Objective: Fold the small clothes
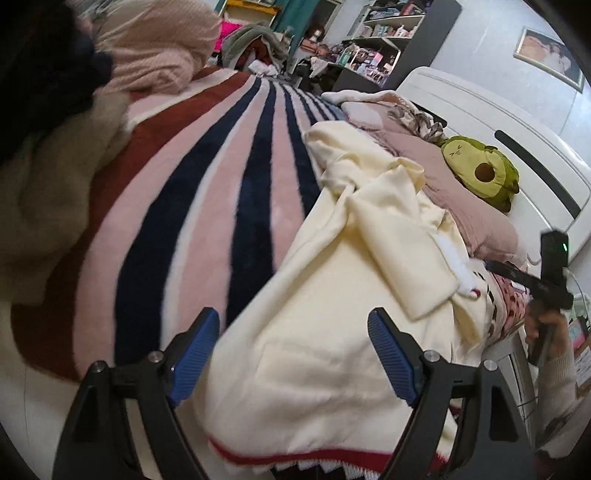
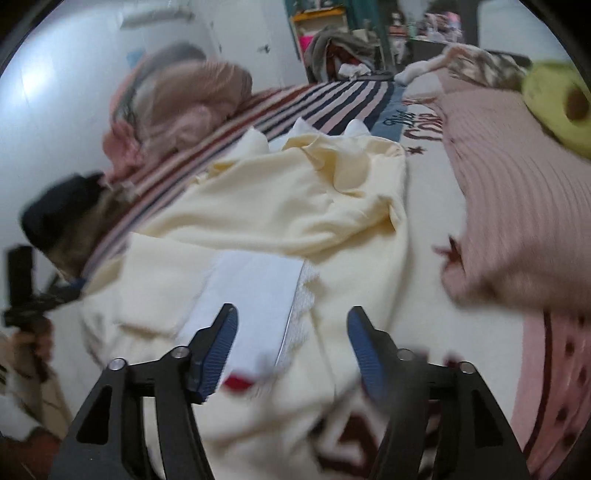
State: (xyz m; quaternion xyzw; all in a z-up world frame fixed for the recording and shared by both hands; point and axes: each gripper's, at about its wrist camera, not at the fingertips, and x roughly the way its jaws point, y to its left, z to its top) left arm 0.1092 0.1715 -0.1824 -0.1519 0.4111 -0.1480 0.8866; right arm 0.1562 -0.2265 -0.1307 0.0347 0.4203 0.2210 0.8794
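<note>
Blue ribbed pads (image 1: pixel 195 354) of the left gripper (image 1: pixel 293 356) sit nearest the lens, jaws spread wide, nothing between the pads; they hang over the near hem of one cream garment (image 1: pixel 332 280). Garment count: one cream top, rumpled, a sleeve (image 1: pixel 410 236) folded across its middle, a red band (image 1: pixel 280 456) along the near edge. Right wrist view: right gripper (image 2: pixel 290 354) also spread apart, pads clear of the cloth, nothing gripped; below it the same cream garment (image 2: pixel 295 206) with a white patch (image 2: pixel 255 291) and a small red mark (image 2: pixel 238 382). Lower part of that view is blurred; dark red lettering there is unreadable.

Other counts: one striped blanket (image 1: pixel 207 177) in pink, navy, dark red and white; one pink pillow (image 1: pixel 458 184); one green avocado plush (image 1: pixel 480 170) on the pillow; one pile of clothes at the left, with a pink knit (image 1: pixel 155 48), a dark item (image 1: pixel 48 62) and a beige item (image 1: pixel 51 192).

Surface: a bed, the cream garment lying on the blanket just beside the pillow. A white headboard (image 1: pixel 491 110) stands behind the pillow. Room: cluttered shelves (image 1: pixel 384 33) at the far wall, one framed picture (image 1: pixel 550 55) on the wall.

Pose: both grippers angle down at the bed. In the left view a hand (image 1: pixel 543 325) holds the right gripper's black handle at the right edge, a pale sleeve (image 1: pixel 557 391) below it. In the right view a hand (image 2: pixel 31 343) grips the left gripper's handle at the left edge.
</note>
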